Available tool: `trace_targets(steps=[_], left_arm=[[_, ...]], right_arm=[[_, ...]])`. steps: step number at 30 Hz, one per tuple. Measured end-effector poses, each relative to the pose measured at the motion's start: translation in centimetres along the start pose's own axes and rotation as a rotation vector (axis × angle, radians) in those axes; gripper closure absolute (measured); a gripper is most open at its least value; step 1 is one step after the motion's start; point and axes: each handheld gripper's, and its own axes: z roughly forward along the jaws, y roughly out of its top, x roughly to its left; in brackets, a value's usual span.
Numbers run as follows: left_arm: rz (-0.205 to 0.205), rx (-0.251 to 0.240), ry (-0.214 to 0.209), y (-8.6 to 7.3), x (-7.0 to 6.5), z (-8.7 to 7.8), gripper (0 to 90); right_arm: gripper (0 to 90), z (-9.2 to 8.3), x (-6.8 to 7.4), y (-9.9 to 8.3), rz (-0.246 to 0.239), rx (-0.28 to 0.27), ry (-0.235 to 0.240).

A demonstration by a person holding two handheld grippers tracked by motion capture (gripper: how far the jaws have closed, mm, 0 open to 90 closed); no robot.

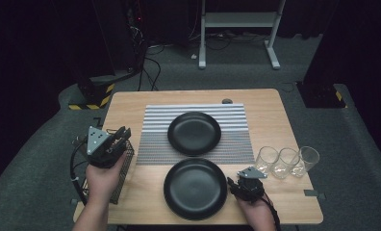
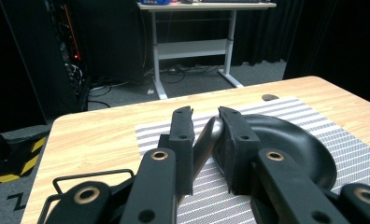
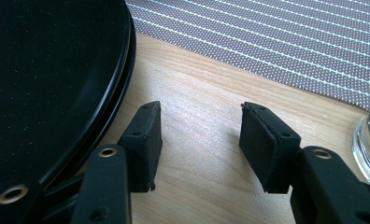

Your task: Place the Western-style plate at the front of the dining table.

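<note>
**View comparison.** High view: L gripper (image 1: 123, 132) is held over a wire rack (image 1: 123, 168) at the table's (image 1: 275, 120) left edge, jaws aimed toward the far plate (image 1: 194, 133) and visibly apart from it. R gripper (image 1: 232, 183) sits low at the right rim of the near plate (image 1: 195, 188). Three clear glasses (image 1: 285, 162) stand in a row just right of the R gripper.

L gripper view adds jaw detail: jaws stand close together w/ only a narrow gap. A glossy black rim shows in that gap, running on into the far plate at the right. Cannot tell whether the pads press on it or it simply lies beyond them; L grip state is therefore undetermined.

R gripper view adds what the high view is too coarse for: jaws stand apart w/ bare wood between them, holding nothing. One jaw is just beside the near plate's edge, not on it. That edge shows two rims, one on the other, i.e. apparently two plates stacked. A glass base shows at the frame's right edge.

**Plates, appearance.** Both round, black, shallow, w/ raised rim and slight sheen.

**Plates, position.**
- Far plate: centred on the grey-and-white striped mat (image 1: 152, 125), mid-table.
- Near plate: on bare wood just in front of the mat, approx. in line w/ the far plate.
</note>
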Motion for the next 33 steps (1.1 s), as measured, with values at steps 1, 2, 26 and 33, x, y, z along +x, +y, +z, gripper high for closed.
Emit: trace_targets(steps=[1, 2, 26, 33], left_arm=[[0.000, 0.000, -0.002, 0.0, 0.1, -0.1, 76.1], [-0.003, -0.002, -0.004, 0.0, 0.2, -0.1, 76.1], [-0.002, -0.072, 0.047, -0.5, 3.4, -3.7, 79.5], [0.015, -0.085, 0.075, -0.9, 3.9, -4.8, 80.3]], right_arm=[[48.5, 0.0, 0.0, 0.0, 0.000, 0.000, 0.000], [48.5, 0.0, 0.0, 0.0, 0.000, -0.001, -0.001], [48.5, 0.0, 0.0, 0.0, 0.000, 0.000, -0.001], [48.4, 0.0, 0.0, 0.0, -0.001, 0.000, -0.001]])
